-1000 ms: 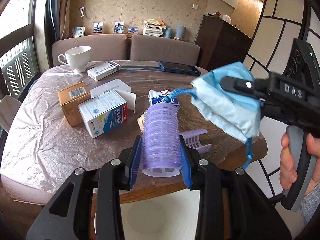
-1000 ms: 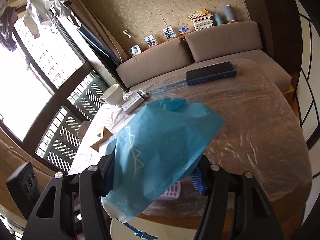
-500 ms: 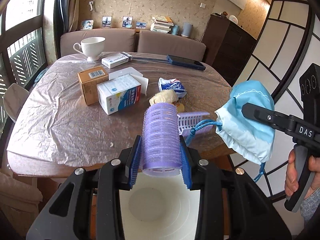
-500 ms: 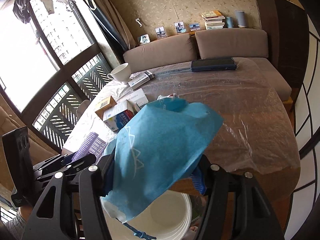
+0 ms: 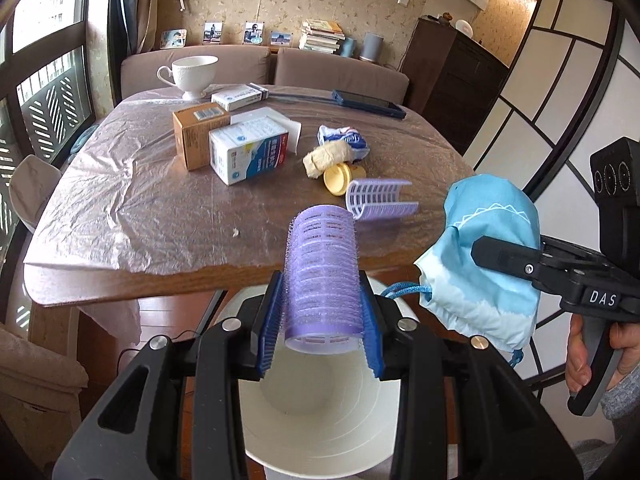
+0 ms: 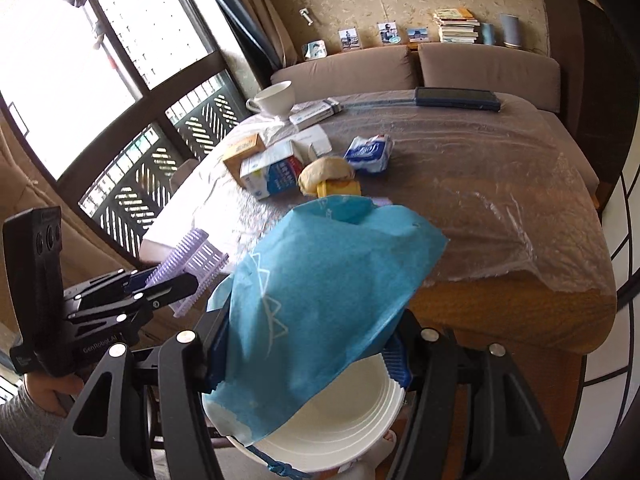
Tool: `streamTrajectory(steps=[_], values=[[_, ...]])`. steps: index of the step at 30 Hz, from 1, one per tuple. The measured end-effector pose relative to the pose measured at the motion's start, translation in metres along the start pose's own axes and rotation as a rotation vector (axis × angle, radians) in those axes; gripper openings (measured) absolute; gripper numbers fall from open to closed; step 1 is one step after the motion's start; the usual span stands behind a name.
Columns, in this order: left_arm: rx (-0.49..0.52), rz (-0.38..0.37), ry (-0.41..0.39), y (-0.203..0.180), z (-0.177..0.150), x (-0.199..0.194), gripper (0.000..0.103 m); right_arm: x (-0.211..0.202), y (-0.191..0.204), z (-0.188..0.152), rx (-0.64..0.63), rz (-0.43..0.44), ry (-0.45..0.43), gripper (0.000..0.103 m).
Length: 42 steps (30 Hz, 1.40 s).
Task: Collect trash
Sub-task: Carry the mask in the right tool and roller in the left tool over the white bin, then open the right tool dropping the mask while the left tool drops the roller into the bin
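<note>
My left gripper (image 5: 320,316) is shut on a purple hair roller (image 5: 322,272) and holds it above the white trash bin (image 5: 320,432), in front of the table edge. It also shows in the right wrist view (image 6: 188,264). My right gripper (image 6: 308,352) is shut on a crumpled blue face mask (image 6: 320,300), held over the bin's rim (image 6: 348,432). The mask also shows in the left wrist view (image 5: 484,264), to the right of the roller. A roller clip (image 5: 380,200), a yellow lid (image 5: 338,178), a crumpled paper wad (image 5: 326,156) and a tissue pack (image 5: 344,138) lie on the table.
The table (image 5: 160,216) is covered with clear plastic film. On it stand several boxes (image 5: 248,154), a white cup (image 5: 192,76) and a dark phone (image 5: 368,104). A sofa (image 5: 240,64) stands behind, a folding screen (image 5: 560,100) to the right.
Both grippers pulled back from over the table and lowered. The roller and the mask now hang over the white bin. Both stayed shut on their loads.
</note>
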<state>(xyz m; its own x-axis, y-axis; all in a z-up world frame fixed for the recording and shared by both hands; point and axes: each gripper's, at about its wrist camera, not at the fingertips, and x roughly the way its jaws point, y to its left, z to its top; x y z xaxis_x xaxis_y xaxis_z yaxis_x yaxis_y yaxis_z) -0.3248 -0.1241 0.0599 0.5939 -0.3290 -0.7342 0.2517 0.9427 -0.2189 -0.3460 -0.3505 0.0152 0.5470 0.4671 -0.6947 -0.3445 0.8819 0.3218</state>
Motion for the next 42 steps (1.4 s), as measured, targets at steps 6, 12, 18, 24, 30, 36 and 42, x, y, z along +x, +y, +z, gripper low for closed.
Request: streamTrajectory(steps=[6, 12, 18, 24, 30, 36, 42], values=[[0.0, 0.004, 0.049, 0.001, -0.018, 0.003, 0.037, 0.013, 0.004, -0.019, -0.013, -0.008, 0.069, 0.06], [0.005, 0.006, 0.097, 0.004, -0.033, 0.013, 0.037, 0.029, 0.005, -0.034, -0.018, -0.012, 0.134, 0.06], [0.021, 0.007, 0.138, 0.003, -0.043, 0.026, 0.037, 0.048, 0.003, -0.047, -0.022, -0.023, 0.192, 0.06], [0.033, 0.008, 0.184, 0.006, -0.051, 0.041, 0.037, 0.07, -0.001, -0.061, -0.02, -0.042, 0.248, 0.06], [0.038, 0.016, 0.225, 0.01, -0.059, 0.057, 0.037, 0.087, -0.007, -0.072, -0.02, -0.058, 0.29, 0.06], [0.056, 0.024, 0.255, 0.013, -0.063, 0.069, 0.037, 0.1, -0.006, -0.08, -0.031, -0.073, 0.322, 0.06], [0.076, 0.043, 0.285, 0.014, -0.069, 0.084, 0.037, 0.115, -0.003, -0.084, -0.07, -0.115, 0.347, 0.06]])
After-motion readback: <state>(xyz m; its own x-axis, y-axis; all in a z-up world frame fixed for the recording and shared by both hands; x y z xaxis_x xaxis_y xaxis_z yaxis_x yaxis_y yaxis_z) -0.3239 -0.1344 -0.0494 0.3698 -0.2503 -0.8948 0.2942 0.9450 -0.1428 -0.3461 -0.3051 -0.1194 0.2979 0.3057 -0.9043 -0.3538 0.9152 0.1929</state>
